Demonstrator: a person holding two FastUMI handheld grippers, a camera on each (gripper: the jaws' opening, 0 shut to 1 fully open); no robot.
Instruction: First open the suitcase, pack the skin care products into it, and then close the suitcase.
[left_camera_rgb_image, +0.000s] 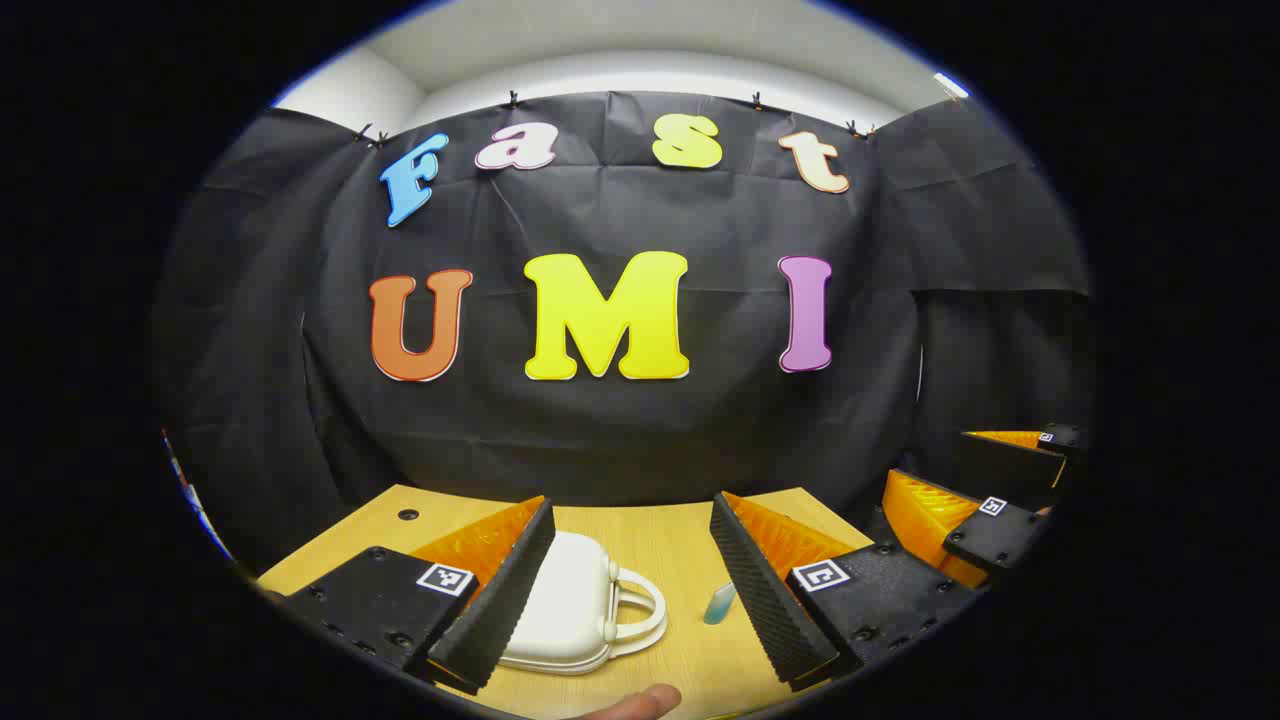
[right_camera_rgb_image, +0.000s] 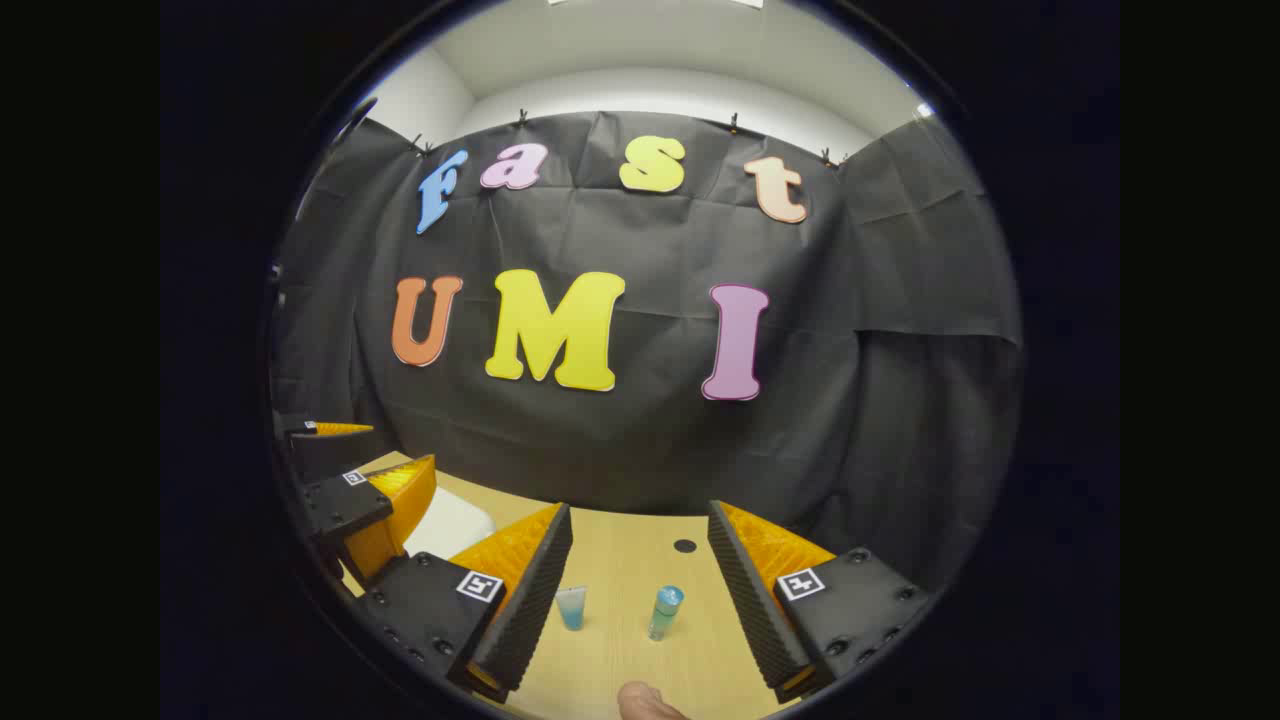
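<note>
Barely starting: white suitcase (left_camera_rgb_image: 575, 605) lying closed near the table's (left_camera_rgb_image: 660, 540) left edge, tube (right_camera_rgb_image: 572, 607) and bottle (right_camera_rgb_image: 664, 611) standing unpacked toward the right; left gripper (left_camera_rgb_image: 632, 590) and right gripper (right_camera_rgb_image: 640, 595) hovering, fingers spread, grasping nothing.

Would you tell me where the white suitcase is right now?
In the left gripper view, the closed white suitcase lies on the wooden table, beside the left finger.

Left gripper (left_camera_rgb_image: 632, 570) held level above the table, its 2 fingers spread wide, nothing between them. Right gripper (right_camera_rgb_image: 640, 575) likewise level, 2 fingers wide apart, gripping nothing. Side by side, both facing forward. Fingertip (left_camera_rgb_image: 640, 702) at bottom edge.
</note>
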